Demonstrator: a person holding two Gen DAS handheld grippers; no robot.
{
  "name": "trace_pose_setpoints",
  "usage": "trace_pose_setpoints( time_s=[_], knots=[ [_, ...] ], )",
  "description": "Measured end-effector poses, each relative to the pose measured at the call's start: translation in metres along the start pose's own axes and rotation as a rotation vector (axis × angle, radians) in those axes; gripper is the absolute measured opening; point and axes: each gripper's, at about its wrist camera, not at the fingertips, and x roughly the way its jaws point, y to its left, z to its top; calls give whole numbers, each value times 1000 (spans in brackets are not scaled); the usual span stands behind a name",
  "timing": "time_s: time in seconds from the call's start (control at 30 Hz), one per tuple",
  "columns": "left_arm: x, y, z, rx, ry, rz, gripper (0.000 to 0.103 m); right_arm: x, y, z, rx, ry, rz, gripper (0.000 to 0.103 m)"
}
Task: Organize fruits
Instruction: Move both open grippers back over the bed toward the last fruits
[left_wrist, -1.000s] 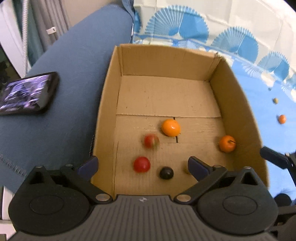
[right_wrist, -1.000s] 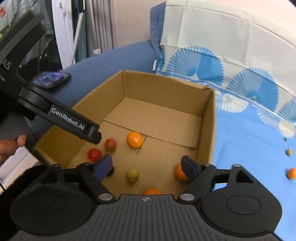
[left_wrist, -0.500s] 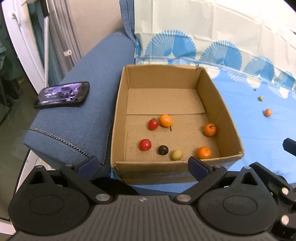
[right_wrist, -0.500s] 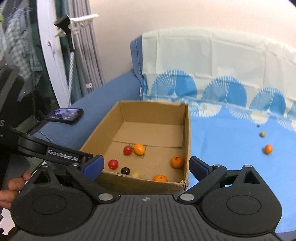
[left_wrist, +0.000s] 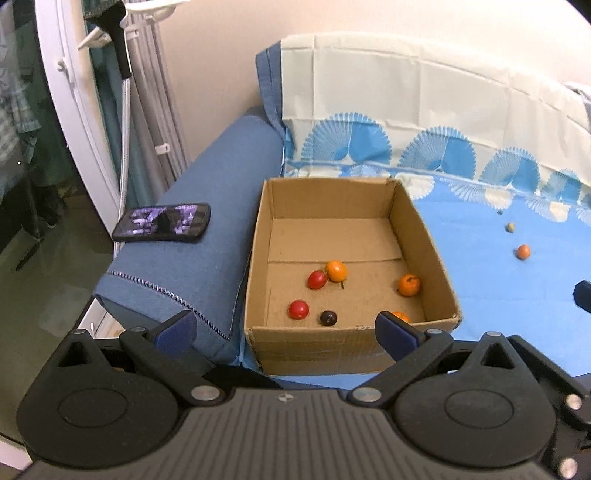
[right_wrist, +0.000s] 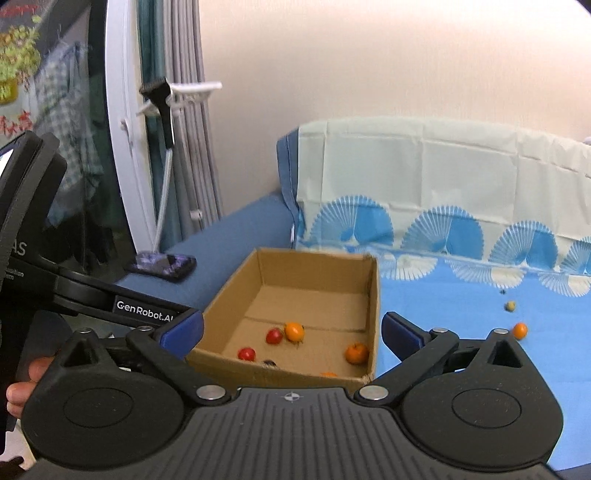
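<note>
— Two grippers, both mine, and neither has anything in it. My left gripper (left_wrist: 284, 330) has its blue fingers (left_wrist: 397, 334) spread wide, and my right gripper (right_wrist: 291, 328) is spread just as wide.

— Where are the fruits?

— Mostly in the cardboard box (left_wrist: 255, 280), which sits on the blue patterned sheet (left_wrist: 498, 306) right beside the sofa armrest (left_wrist: 207, 258). From the left wrist I see a red fruit (left_wrist: 317, 279) touching an orange one (left_wrist: 336, 271) near the middle of the floor, another red fruit (left_wrist: 298, 309) and a dark fruit (left_wrist: 328, 318) close to the near wall, an orange fruit with a stem (left_wrist: 409, 285) by the right wall, and one more orange fruit (left_wrist: 400, 316) half hidden behind my right-hand finger.

— Anything outside the box?

— Yes, two. A small orange fruit (left_wrist: 523, 252) and a small yellowish one (left_wrist: 511, 227) lie on the sheet, well apart from the box on its right.

— And your hands' positions?

— Both grippers hang in front of the box's near wall, above its rim, touching nothing. A phone (left_wrist: 162, 222) rests on the armrest.
</note>
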Motion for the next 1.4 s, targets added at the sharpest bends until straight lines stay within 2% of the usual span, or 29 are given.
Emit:
trace_pose_setpoints(
  time_s=[0.07, 0.27, 0.43, 0.63, 0.87, 1.03, 1.23, 1.4],
  knots=[
    [-9, 2, 0, -7, -27, 11, 103, -2, 2, 3, 5, 6, -5, 102],
    [-23, 0, 0, 5, -37, 26, 103, -17, -4, 0, 18, -31, 17, 102],
    [-22, -9, -2, 29, -18, 6, 103, -20, -8, 0, 25, -32, 11, 102],
    [-9, -14, 5, 24, 12, 17, 103, -16, -14, -1, 26, -28, 14, 102],
    [24, -28, 17, 44, 92, 29, 103, 5, -40, -4, 72, -14, 4, 102],
    [51, -55, 34, 68, 120, 8, 103, 25, -86, -11, 160, 10, -80, 102],
    [92, -104, 64, 117, 154, -51, 103, 52, -165, -28, 257, 39, -262, 102],
    [137, -150, 90, 150, 167, -86, 103, 90, -237, -39, 278, 66, -395, 102]
  ],
)
